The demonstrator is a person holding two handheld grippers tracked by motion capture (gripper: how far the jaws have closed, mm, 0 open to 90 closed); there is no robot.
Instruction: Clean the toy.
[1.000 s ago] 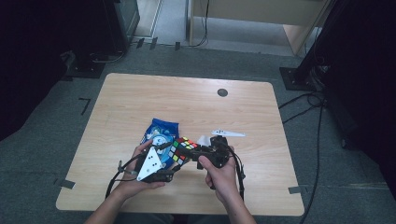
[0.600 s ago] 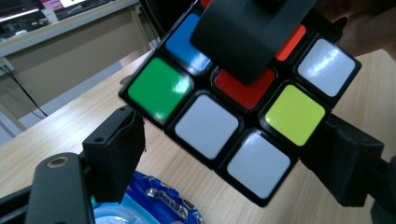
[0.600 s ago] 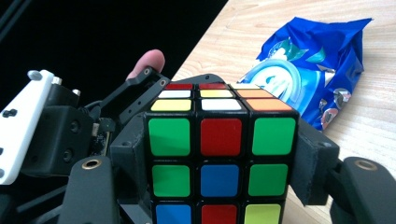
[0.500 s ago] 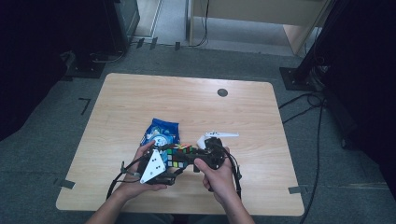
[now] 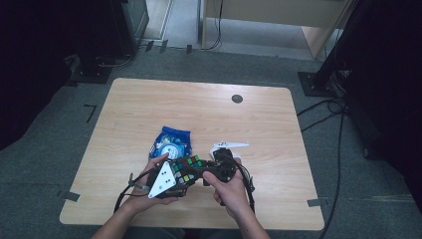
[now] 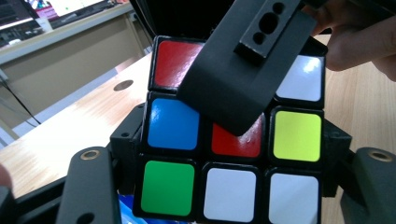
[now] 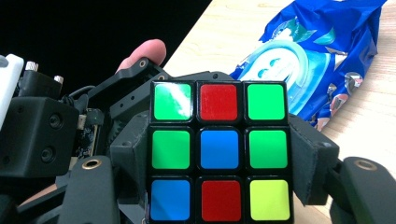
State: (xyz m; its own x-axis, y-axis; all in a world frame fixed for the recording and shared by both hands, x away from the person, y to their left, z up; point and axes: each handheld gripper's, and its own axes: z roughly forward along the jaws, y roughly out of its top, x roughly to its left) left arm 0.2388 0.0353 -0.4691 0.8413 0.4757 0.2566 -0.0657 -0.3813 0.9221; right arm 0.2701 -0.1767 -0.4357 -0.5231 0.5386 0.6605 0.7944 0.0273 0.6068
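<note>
Pale wood makes up the counter point(image 5: 149, 109), and near its front edge two hands meet over one puzzle cube point(image 5: 186, 168). One cube is all there is, with black edges and coloured stickers. It is held just above the counter between the two sets of tongs, in front of the person.

In the right gripper view the right tongs point(image 7: 224, 186) clamp the cube point(image 7: 219, 151) from both sides, the pads pressed flat on its side faces. The face turned to that camera counts four green squares, two red, two blue and one yellow.

In the left gripper view the left tongs point(image 6: 229, 186) stand at either side of the cube point(image 6: 224, 182), and their jaws have just been closing with the cube between them. They appear to sit against its sides, though the contact is hard to judge. One black jaw of the right tongs crosses that face.

One blue snack packet point(image 5: 170, 143) lies on the counter just behind the hands. One small white object point(image 5: 230, 146) lies beside the right hand point(image 5: 230, 191). One dark round hole point(image 5: 237, 98) sits near the far edge.
</note>
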